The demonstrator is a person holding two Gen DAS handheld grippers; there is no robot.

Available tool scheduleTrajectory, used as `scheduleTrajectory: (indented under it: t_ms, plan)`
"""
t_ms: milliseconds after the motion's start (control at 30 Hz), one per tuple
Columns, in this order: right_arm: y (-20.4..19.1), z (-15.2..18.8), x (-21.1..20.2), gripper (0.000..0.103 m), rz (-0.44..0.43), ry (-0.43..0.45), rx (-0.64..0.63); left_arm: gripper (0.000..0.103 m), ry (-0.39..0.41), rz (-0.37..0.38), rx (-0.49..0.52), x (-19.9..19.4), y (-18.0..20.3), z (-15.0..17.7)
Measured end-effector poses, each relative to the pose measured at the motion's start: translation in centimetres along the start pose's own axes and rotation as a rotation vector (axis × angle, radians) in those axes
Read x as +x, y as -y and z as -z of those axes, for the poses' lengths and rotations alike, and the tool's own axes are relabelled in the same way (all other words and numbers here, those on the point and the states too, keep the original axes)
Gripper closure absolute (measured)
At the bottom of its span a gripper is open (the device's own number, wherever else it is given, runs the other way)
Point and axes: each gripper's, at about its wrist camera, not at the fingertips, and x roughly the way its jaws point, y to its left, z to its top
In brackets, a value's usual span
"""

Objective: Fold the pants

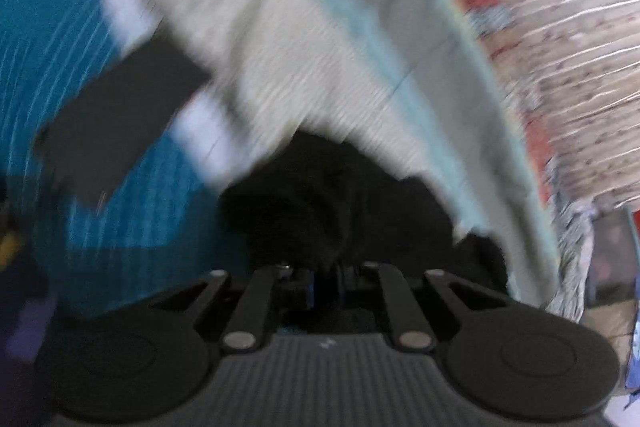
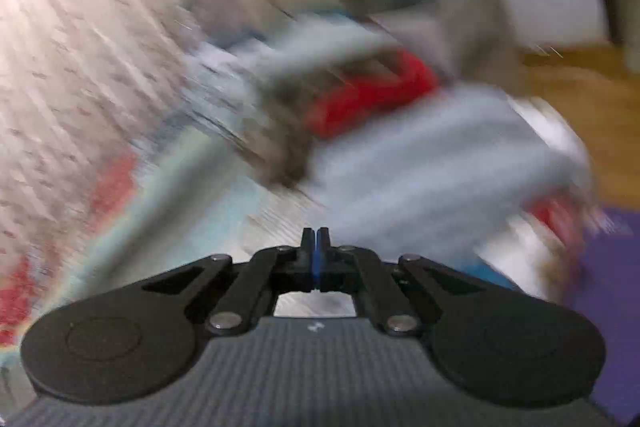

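Patterned rug point(image 1: 304, 75), blurred, with teal, cream and red patches. Left gripper point(image 1: 324, 267) clamped on black pants point(image 1: 320, 195), bunched at rug's near edge. Right gripper point(image 2: 316, 239) fingers together, nothing between. Grey and red clutter point(image 2: 400, 115) beyond, containers indistinct.

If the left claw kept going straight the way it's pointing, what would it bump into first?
Probably the black fabric, likely the pants, bunched right ahead of the left claw, which seems shut on it already. Beyond lies a pale and teal rug. The picture is blurred, so depth is uncertain.
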Motion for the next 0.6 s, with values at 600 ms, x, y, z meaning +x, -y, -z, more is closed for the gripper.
scheduleTrajectory:
  t_ms: [600]
  plan:
    - [-4.9, 8.2, 4.7, 0.068, -0.216, -0.238, 0.122, 0.092, 0.02, -0.008, -0.001, -0.5, 0.0, 0.9]
